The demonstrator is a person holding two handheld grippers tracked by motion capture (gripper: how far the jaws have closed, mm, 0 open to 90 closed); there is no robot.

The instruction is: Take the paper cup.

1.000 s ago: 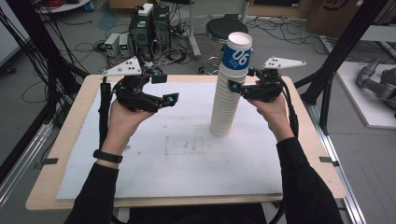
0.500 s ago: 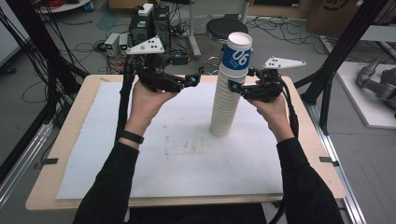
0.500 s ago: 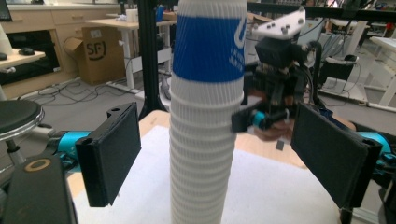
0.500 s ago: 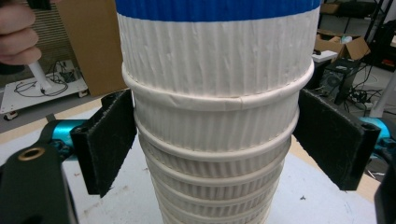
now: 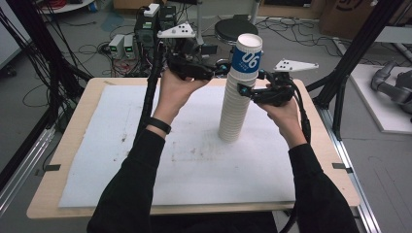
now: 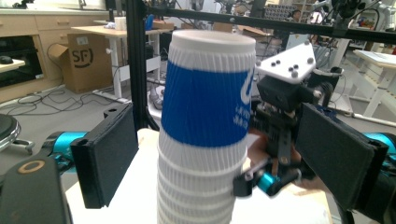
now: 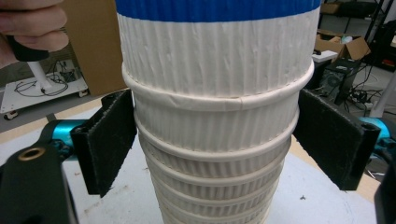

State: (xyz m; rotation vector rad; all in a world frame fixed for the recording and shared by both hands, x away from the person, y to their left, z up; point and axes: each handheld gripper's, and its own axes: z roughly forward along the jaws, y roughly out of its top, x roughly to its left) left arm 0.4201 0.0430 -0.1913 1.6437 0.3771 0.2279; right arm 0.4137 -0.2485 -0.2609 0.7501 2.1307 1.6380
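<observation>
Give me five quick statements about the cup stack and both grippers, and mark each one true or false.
1. The cup stack stands upright on the white mat. True.
2. The top cup has a red band. False: the band is blue.
3. The right gripper has its jaws on either side of the stack. True.
4. The left gripper is clamped shut on the top cup. False: its jaws stand open with gaps either side.
5. The stack lies tipped over. False: it is upright.
</observation>
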